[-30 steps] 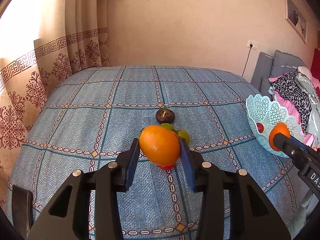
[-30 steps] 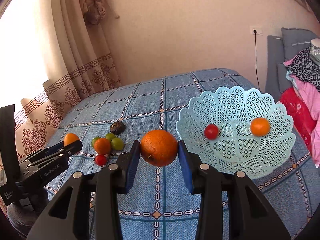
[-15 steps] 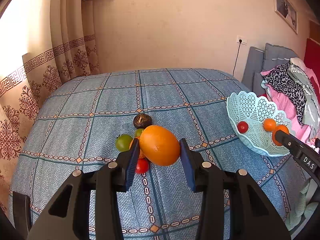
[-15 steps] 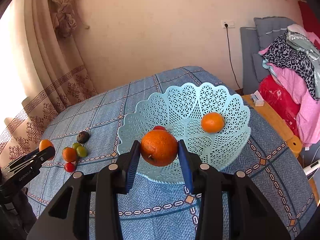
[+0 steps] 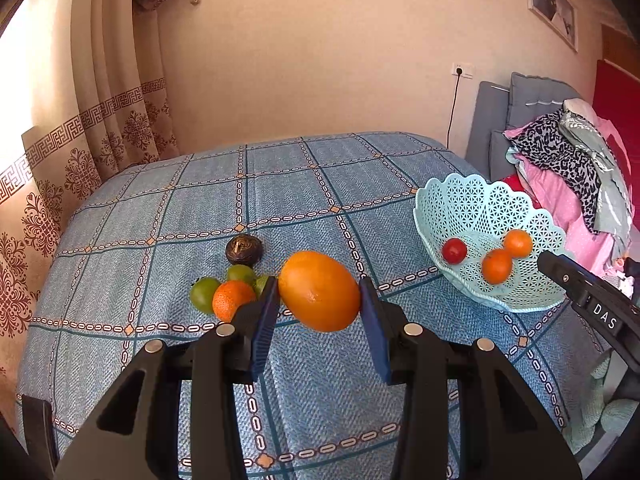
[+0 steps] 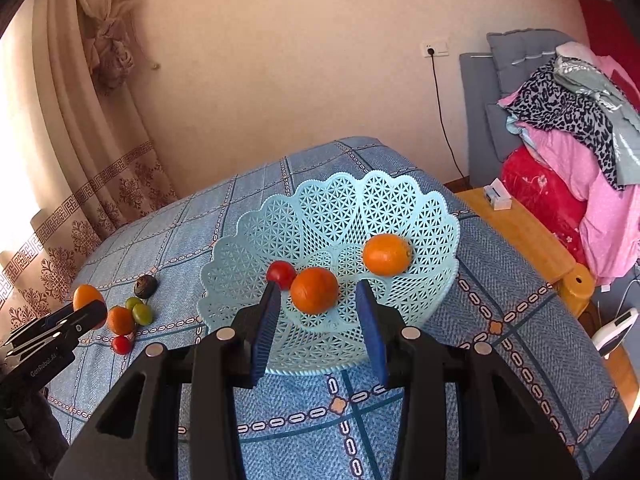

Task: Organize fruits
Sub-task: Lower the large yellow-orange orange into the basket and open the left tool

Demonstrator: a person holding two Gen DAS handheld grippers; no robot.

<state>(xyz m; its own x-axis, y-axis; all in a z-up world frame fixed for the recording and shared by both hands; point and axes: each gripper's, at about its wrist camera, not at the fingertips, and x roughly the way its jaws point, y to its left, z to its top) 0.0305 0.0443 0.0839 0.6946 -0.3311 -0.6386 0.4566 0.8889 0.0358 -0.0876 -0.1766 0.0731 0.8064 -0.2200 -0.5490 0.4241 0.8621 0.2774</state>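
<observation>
Three pieces of fruit sit in the light-blue lattice basket [image 6: 400, 208] right now: two oranges [image 6: 387, 254] [image 6: 314, 290] and a red tomato [image 6: 281, 274]. The right hand-held gripper [image 6: 316, 320] hangs right over the near side of the basket with its blue pads [image 6: 266, 322] spread apart and nothing between them touching; the nearer orange lies in the basket just past the tips. The left hand-held gripper [image 5: 318, 316] is clamped on a big orange [image 5: 319, 291], held up above the blue checked bedspread [image 5: 280, 200]. Behind it on the bed there's a little cluster: a small orange [image 5: 230, 304], a couple of green fruits [image 5: 203, 294], and a dark brown round thing [image 5: 244, 250] just behind them. From the right wrist view you can also see a small red tomato [image 6: 121, 345] on the bed at the near edge of that cluster. The basket sits on the bed's right side, well apart from the cluster.
</observation>
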